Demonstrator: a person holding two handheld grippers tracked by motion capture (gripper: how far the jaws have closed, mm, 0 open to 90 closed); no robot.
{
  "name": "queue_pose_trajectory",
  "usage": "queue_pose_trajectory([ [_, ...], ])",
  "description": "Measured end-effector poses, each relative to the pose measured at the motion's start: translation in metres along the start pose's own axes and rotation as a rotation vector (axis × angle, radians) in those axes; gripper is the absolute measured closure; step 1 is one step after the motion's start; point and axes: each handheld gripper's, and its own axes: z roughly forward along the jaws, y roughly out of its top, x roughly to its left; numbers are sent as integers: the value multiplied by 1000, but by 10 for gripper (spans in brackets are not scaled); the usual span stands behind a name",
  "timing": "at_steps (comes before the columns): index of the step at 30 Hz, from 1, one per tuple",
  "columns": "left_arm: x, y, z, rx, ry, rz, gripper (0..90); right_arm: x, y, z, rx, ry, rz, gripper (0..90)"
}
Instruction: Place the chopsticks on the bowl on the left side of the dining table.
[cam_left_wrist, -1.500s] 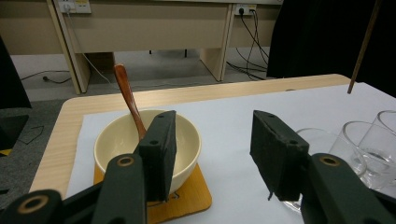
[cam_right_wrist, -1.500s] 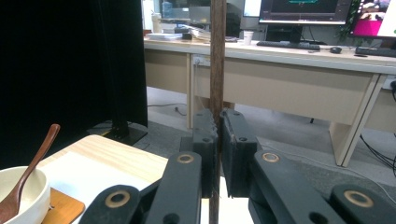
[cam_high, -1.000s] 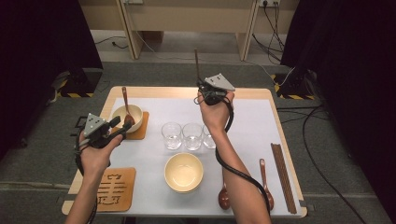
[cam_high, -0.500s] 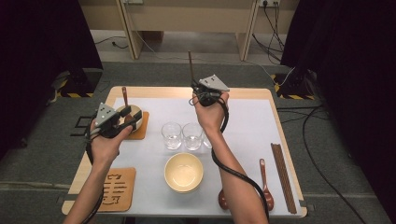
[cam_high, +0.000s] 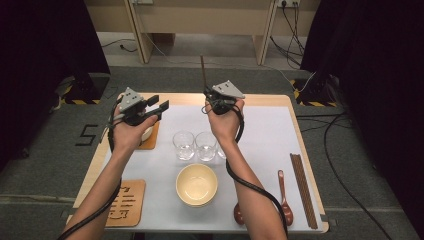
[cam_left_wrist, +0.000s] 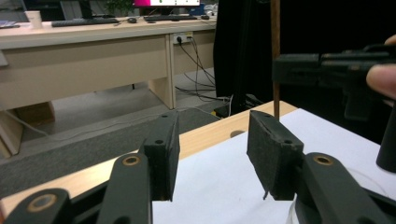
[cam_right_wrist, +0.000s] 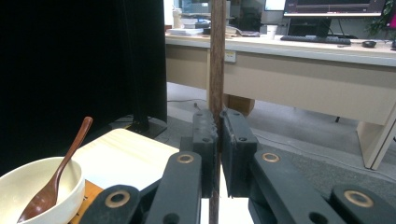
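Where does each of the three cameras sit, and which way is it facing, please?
High view: above the person's side, looking forward and down on the table; both forearms, the left gripper and the right gripper show.
Left gripper view: on the left gripper, looking along its parted jaws, nothing between them, across the table's far edge toward desks.
Right gripper view: on the right gripper, jaws shut on an upright chopstick, facing desks.
Shared: the chopstick; also the bowl with spoon beside the left hand.

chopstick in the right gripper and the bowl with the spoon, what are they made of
Chopstick: looks like dark brown wood, matt, with faint lengthwise grain. Bowl: probably glazed ceramic, though plastic is possible; smooth cream surface with a soft sheen. Spoon: seems lacquered wood, reddish brown and glossy.
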Motion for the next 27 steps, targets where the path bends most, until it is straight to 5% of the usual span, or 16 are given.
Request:
queue_pose_trajectory([
  [10,-10,31,36,-9,-126,3,585,5,-4,2,7,8,-1,851],
  [27,-21,49,75,15,-168,-4,658,12,-7,5,20,21,-22,851],
])
